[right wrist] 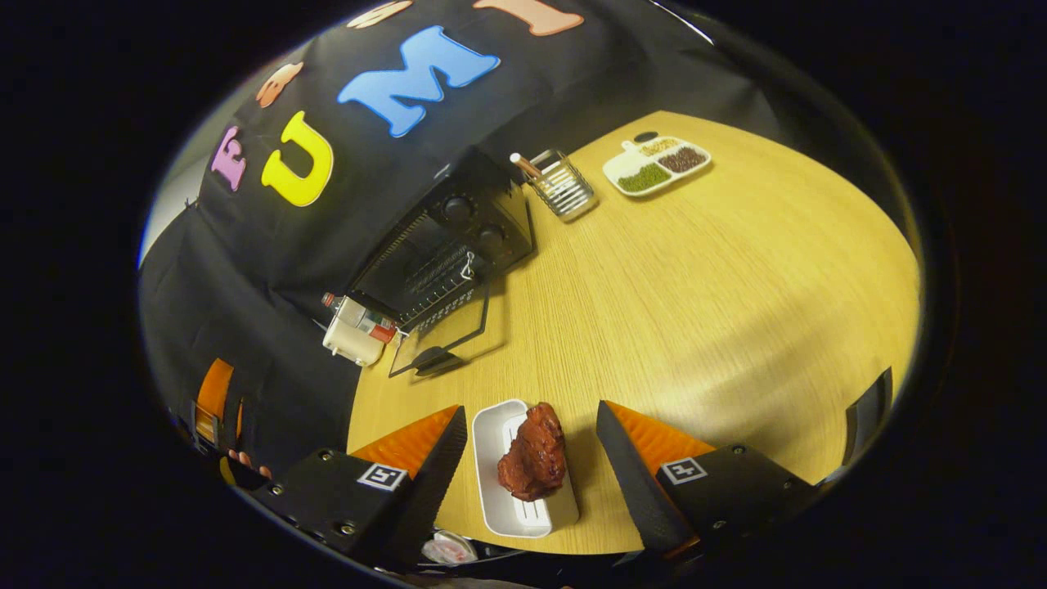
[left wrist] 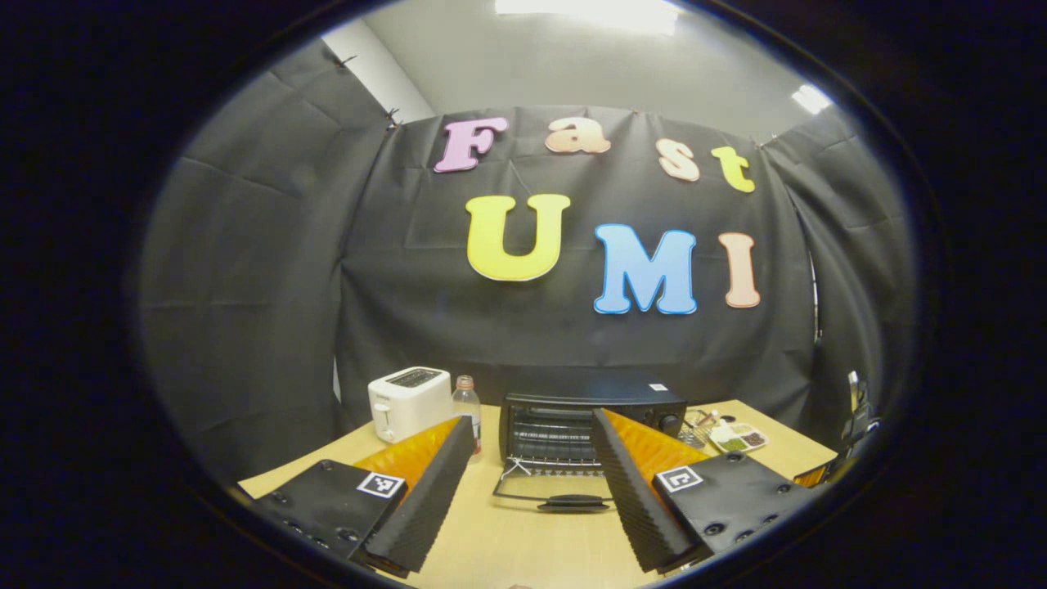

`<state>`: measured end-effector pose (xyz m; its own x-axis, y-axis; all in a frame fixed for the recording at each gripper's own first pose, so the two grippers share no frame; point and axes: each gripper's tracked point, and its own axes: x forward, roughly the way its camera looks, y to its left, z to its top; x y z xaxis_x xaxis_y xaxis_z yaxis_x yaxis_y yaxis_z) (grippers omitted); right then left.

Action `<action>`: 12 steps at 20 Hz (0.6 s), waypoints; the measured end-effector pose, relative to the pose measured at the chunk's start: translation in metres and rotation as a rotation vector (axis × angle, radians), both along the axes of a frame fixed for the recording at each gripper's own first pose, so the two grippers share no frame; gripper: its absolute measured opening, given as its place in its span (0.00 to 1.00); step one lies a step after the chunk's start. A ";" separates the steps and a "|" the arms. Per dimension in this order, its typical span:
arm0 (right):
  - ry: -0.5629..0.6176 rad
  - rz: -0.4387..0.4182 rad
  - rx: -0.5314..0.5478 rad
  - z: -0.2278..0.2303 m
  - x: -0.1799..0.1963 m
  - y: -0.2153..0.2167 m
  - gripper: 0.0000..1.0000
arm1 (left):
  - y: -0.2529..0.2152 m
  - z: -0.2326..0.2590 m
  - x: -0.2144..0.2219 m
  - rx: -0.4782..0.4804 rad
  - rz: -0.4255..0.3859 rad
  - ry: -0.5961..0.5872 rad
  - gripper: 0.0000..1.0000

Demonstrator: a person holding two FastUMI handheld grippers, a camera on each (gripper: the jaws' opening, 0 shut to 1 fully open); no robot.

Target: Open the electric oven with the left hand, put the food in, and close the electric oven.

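Black-draped booth, pale wooden table (left wrist: 523,532) at its middle.

Left gripper view: electric oven (left wrist: 589,425) at the back of the table, door (left wrist: 552,491) already dropped flat toward the camera, rack visible inside. White toaster (left wrist: 409,401) and a clear bottle (left wrist: 467,409) just left of the oven; a divided dish (left wrist: 739,438) of beans off to its right. Left gripper (left wrist: 532,483) well back from the oven, fingers spread wide, holding nothing.

Right gripper view: same oven (right wrist: 450,245) up and left, door (right wrist: 442,335) lying open on the table; wire utensil holder (right wrist: 560,184) just right of it, divided dish (right wrist: 657,164) farther right. Food (right wrist: 533,454) — a glazed brown piece of meat — resting on a white tray (right wrist: 515,511) near the table's front edge, well apart from the oven. Right gripper (right wrist: 532,466) straddling it, fingers wide on either side, touching neither food nor tray as far as can be told.

Step in hand, by judgement: taking up the food. Best done by lowering squarely, closing on the meat's broad sides rather than the slick top, gently — glaze likely slippery — then lifting level and steering over the open door onto the rack.
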<state>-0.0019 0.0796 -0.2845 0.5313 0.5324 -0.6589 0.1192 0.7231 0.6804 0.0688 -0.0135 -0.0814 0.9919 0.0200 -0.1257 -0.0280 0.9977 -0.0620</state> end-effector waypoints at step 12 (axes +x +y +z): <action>0.136 -0.076 0.158 -0.014 -0.013 0.012 0.31 | 0.009 -0.009 -0.006 -0.011 0.027 0.023 0.96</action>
